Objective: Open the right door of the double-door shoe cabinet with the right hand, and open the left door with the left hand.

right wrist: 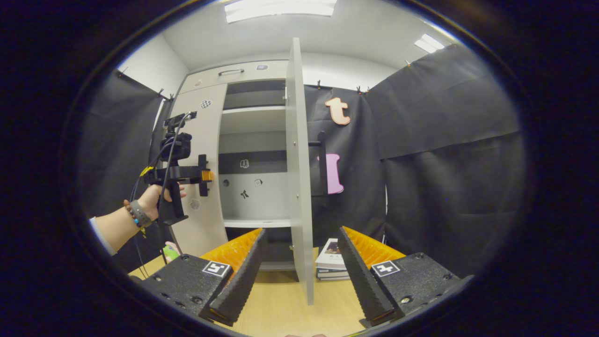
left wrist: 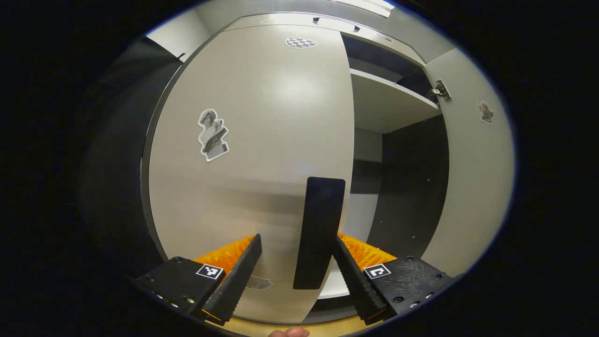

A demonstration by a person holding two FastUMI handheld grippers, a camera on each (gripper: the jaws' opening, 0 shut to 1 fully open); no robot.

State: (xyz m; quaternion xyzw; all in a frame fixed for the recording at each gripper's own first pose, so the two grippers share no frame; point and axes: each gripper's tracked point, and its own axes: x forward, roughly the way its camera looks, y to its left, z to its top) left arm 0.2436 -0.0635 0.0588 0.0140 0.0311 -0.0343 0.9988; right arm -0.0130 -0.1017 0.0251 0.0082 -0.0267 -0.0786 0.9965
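The shoe cabinet's left door point(left wrist: 252, 154) is closed and carries stickers and a tall black handle point(left wrist: 320, 229) at its right edge. My left gripper point(left wrist: 297, 241) is open, with that handle standing between its fingers, close to the right-hand one. In the right gripper view a hand holds the left gripper point(right wrist: 205, 175) against the closed left door point(right wrist: 201, 140). The right door point(right wrist: 299, 178) stands swung open, edge-on, its black handle point(right wrist: 322, 161) on the far side. My right gripper point(right wrist: 302, 231) is open and holds nothing, a little short of the door's edge.
Inside the open right half are pale shelves point(left wrist: 388, 100) and a dark side wall. The open right door point(left wrist: 472, 164) reaches toward me on the right. A stack of books point(right wrist: 332, 267) lies on the wooden floor point(right wrist: 281, 304) behind the open door. Black cloth lines the booth.
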